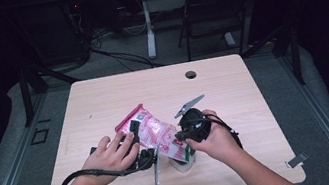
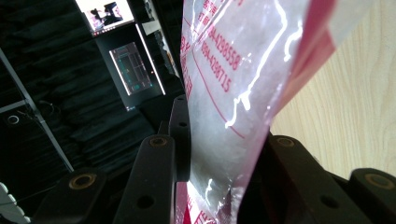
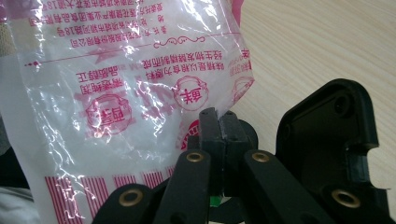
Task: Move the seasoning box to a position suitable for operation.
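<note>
A clear plastic bag [image 1: 154, 130] with red print and white contents is held up over the middle of the wooden table [image 1: 103, 100], between my two grippers. My left gripper [image 1: 135, 130] holds the bag's left side. In the left gripper view the bag [image 2: 233, 70] runs down between the two black jaws of this gripper [image 2: 224, 154], which press on it. My right gripper [image 1: 183, 135] is at the bag's right edge. In the right gripper view its tips [image 3: 218, 122] are pinched together, and the film's lower corner [image 3: 116, 70] runs into them.
A small clear container [image 1: 184, 163] stands on the table under the bag. A cable hole [image 1: 191, 74] sits near the far edge. A black plastic part [image 3: 327, 130] rests to the right of my right jaws. A folding chair [image 1: 219, 7] stands beyond the table.
</note>
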`<state>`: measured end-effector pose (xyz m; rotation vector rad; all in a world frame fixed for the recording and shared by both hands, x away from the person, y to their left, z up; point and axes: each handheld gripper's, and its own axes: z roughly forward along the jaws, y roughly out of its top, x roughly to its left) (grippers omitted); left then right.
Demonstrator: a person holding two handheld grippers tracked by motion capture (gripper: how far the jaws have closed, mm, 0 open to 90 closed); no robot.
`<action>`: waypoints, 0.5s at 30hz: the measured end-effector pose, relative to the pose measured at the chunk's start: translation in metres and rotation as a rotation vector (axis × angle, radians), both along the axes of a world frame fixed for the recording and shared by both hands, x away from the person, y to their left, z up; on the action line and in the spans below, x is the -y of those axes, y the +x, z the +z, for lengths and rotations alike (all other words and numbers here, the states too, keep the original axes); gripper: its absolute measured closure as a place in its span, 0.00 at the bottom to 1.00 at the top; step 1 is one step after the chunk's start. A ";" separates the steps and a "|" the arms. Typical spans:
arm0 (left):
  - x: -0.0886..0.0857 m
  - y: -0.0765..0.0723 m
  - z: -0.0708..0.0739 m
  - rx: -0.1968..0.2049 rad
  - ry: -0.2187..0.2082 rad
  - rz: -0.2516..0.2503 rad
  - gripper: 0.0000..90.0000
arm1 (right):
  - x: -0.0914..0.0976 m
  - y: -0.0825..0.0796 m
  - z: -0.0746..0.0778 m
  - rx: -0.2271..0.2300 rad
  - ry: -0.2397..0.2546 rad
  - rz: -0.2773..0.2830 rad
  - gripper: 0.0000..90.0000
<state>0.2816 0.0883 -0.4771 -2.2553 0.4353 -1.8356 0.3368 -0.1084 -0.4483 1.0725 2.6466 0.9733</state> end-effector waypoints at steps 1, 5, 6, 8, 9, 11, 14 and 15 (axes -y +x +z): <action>0.000 0.000 0.001 -0.008 0.001 0.005 0.81 | 0.000 0.000 0.000 0.001 0.001 0.000 1.00; 0.001 0.000 0.002 -0.007 0.003 0.004 0.81 | 0.000 0.000 0.000 0.006 0.004 0.001 1.00; 0.001 0.000 0.002 -0.008 0.004 0.004 0.81 | 0.000 0.000 0.000 0.006 0.004 0.000 1.00; 0.001 0.000 0.002 -0.008 0.006 0.005 0.81 | 0.000 0.000 0.000 0.007 0.004 0.002 1.00; 0.001 0.000 0.002 -0.010 0.006 0.005 0.81 | 0.001 0.000 0.000 0.007 0.005 0.001 1.00; 0.001 0.000 0.002 -0.008 0.007 0.005 0.81 | 0.001 0.000 0.000 0.005 0.007 0.000 1.00; 0.001 0.000 0.002 -0.003 0.000 0.001 0.81 | 0.001 0.000 0.000 0.004 0.009 -0.001 1.00; 0.002 0.000 0.002 -0.001 0.003 -0.001 0.81 | 0.001 0.000 0.000 0.004 0.009 -0.001 1.00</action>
